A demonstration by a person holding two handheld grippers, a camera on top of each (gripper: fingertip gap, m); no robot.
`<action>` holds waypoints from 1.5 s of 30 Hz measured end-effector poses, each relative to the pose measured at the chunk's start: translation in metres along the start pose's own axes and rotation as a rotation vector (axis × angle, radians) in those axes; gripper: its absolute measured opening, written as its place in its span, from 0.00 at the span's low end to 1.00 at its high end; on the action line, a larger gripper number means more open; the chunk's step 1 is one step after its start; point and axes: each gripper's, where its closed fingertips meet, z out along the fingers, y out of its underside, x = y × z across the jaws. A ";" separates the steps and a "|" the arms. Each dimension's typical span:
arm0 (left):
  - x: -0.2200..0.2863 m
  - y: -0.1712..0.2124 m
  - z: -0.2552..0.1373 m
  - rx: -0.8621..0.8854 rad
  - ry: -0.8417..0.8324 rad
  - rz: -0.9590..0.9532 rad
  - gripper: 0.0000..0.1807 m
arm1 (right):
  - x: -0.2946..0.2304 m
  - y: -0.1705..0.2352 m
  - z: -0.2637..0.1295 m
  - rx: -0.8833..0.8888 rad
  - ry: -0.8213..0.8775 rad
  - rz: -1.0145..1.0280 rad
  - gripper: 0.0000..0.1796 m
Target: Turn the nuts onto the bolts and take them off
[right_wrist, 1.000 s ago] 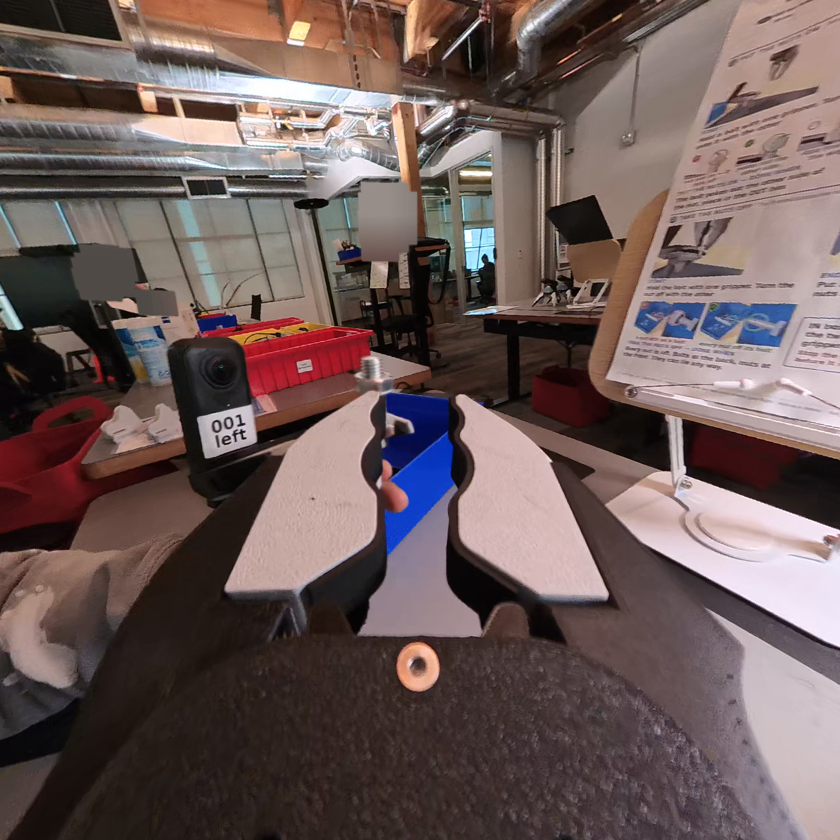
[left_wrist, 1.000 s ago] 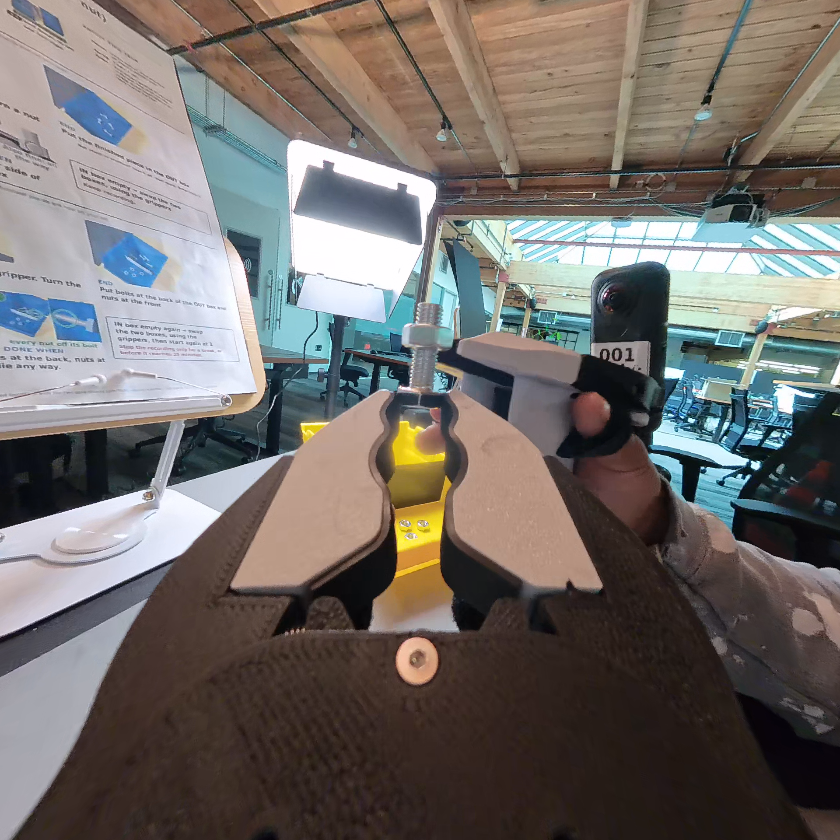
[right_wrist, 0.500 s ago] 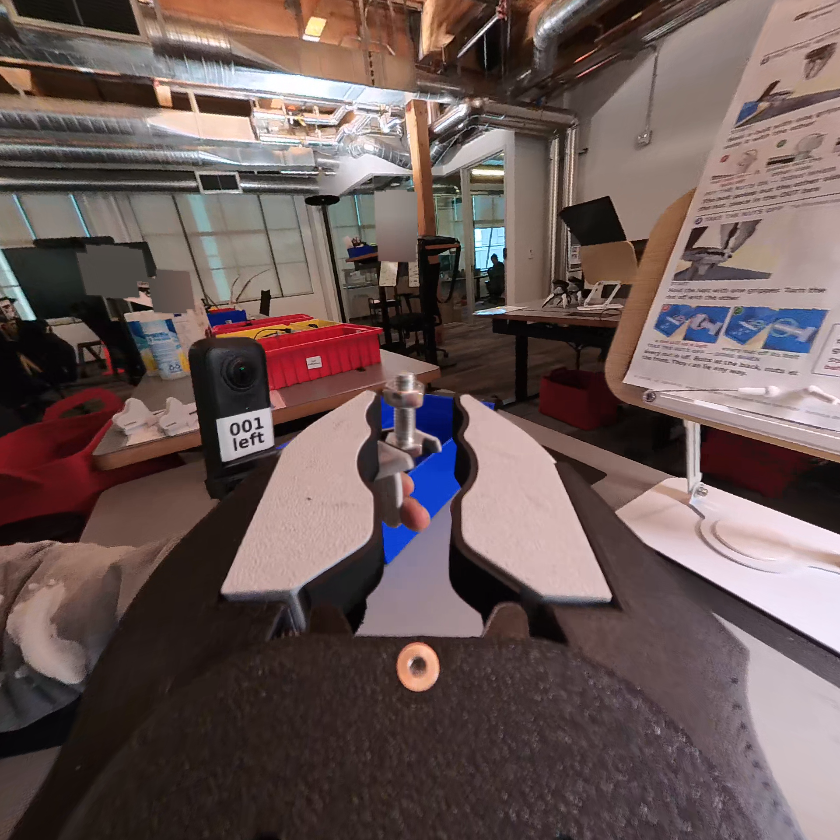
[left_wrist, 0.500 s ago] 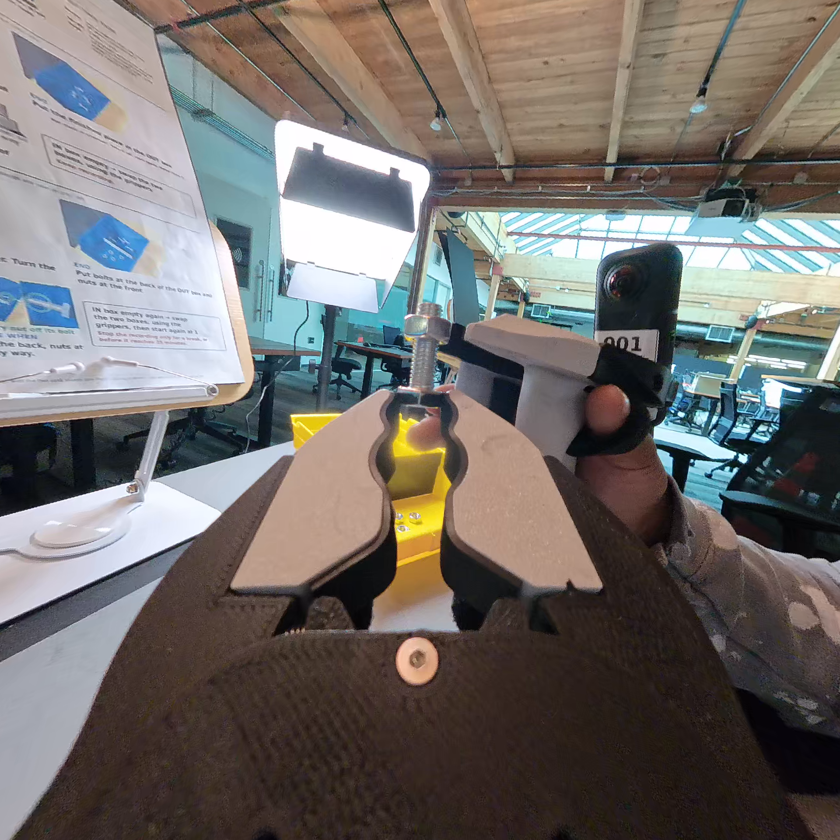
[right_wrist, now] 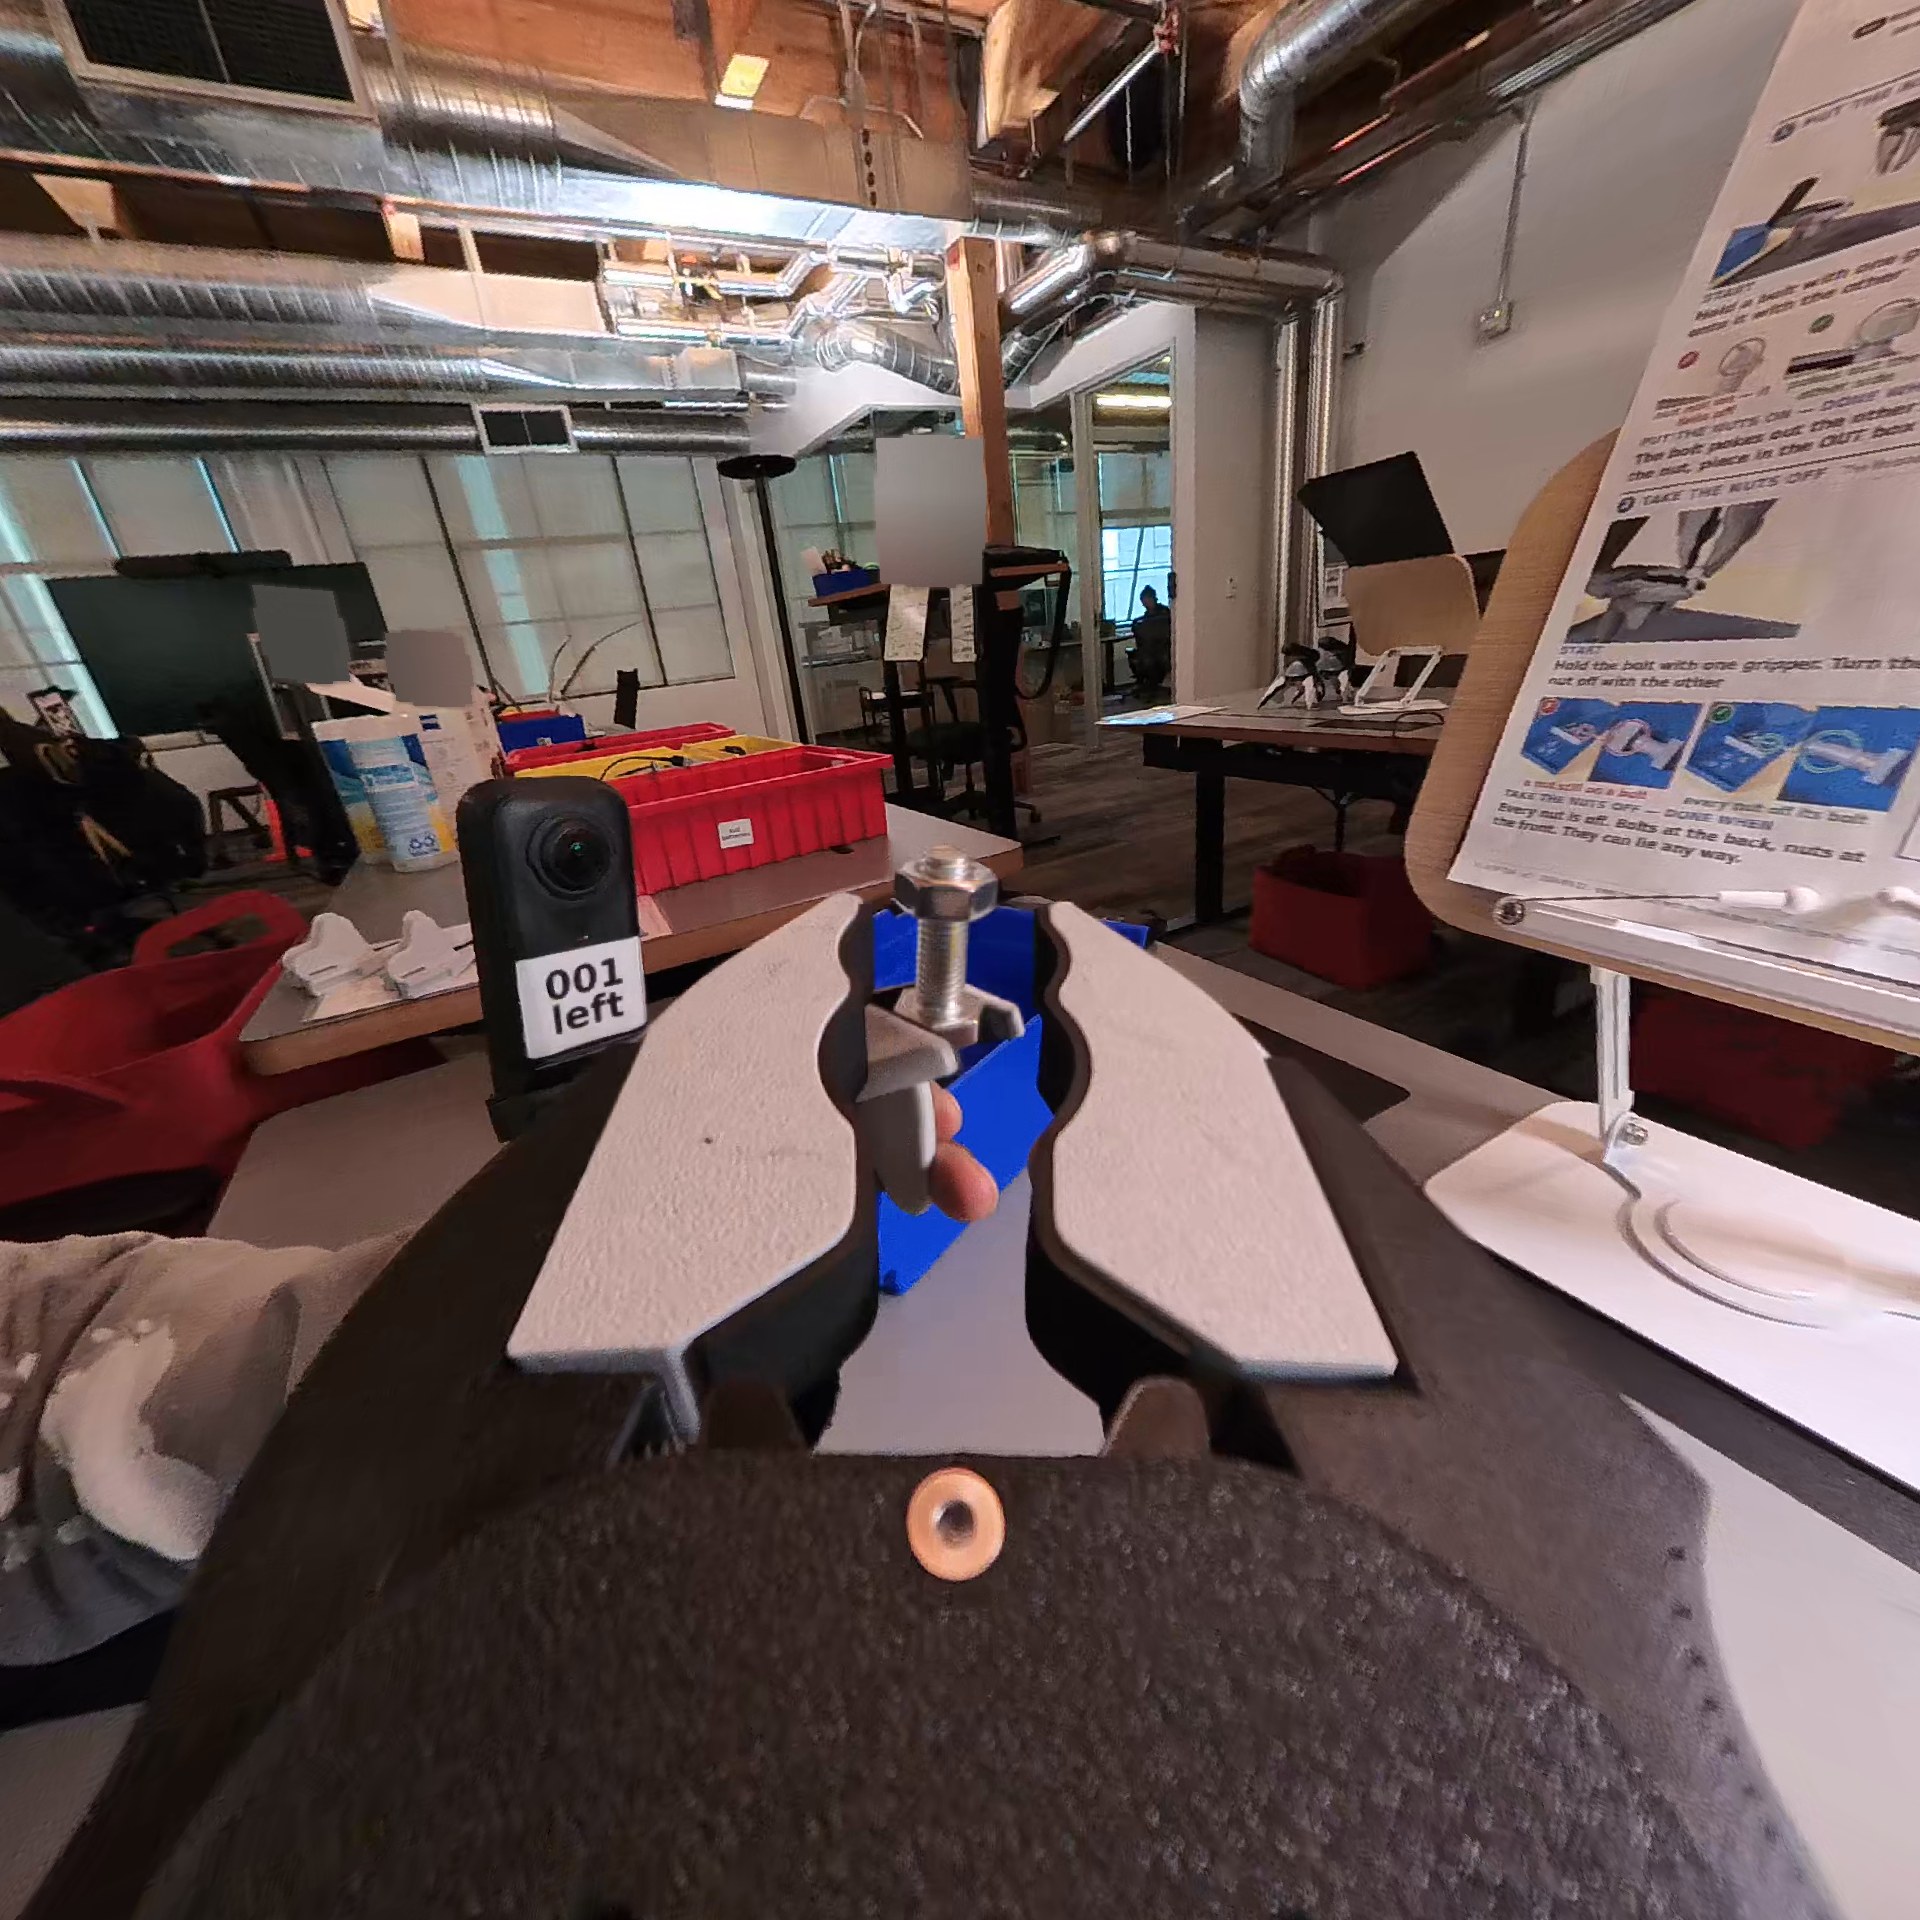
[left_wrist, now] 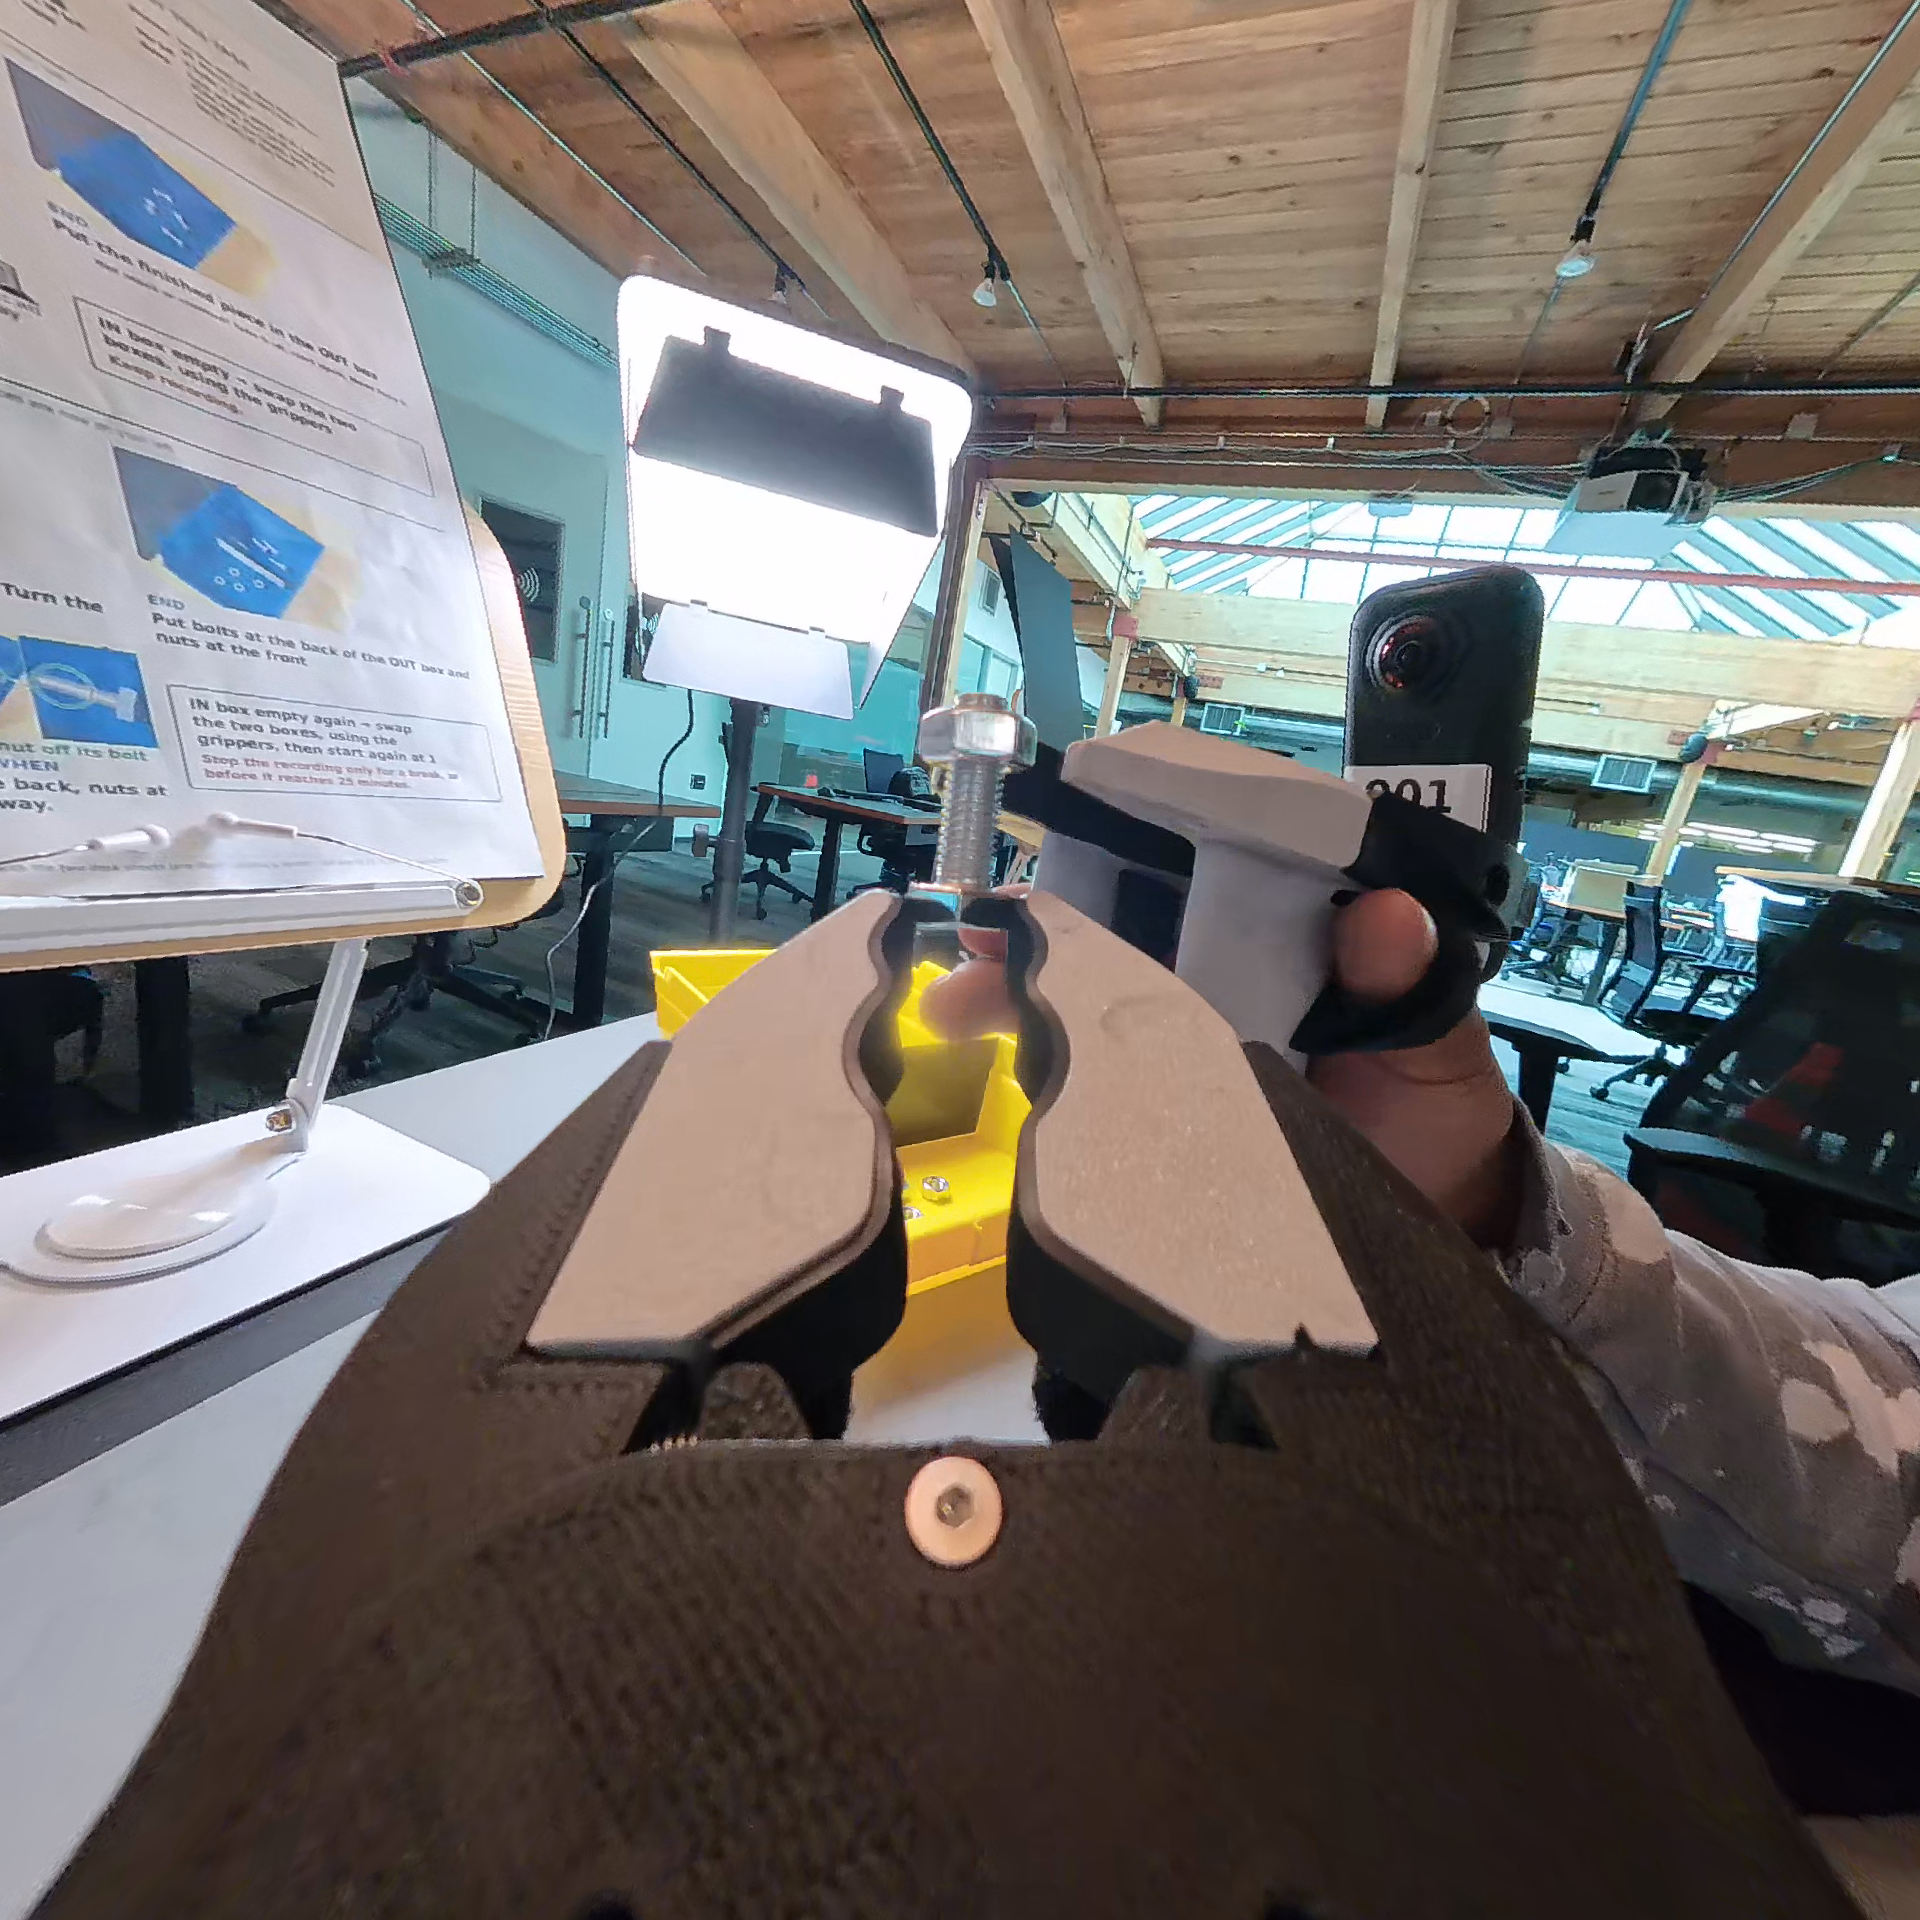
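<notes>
The left gripper point(left_wrist: 956, 914) pinches the bolt point(left_wrist: 964, 831) by its head, shaft upright, w/ the nut point(left_wrist: 975, 732) sitting near the top of the thread. The right gripper point(right_wrist: 951, 925) is spread, jaws either side of the nut but not touching it yet. Yellow bin point(left_wrist: 935, 1101) sits below w/ loose nuts in it, blue bin point(right_wrist: 977, 1101) behind.

Imo the step is gripping the nut to spin it. Best to line the jaws square on the nut's flats before closing, keep the bolt vertical, and turn in short twists so it doesn't pop off and drop.
</notes>
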 end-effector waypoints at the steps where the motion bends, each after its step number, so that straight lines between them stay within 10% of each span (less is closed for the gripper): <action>1: 0.001 0.000 0.000 0.001 0.004 0.000 0.10 | -0.001 0.000 0.000 -0.001 -0.004 0.002 0.16; 45: 0.026 0.015 0.006 -0.109 0.175 0.006 0.10 | 0.001 0.004 -0.021 -0.101 -0.237 0.019 0.13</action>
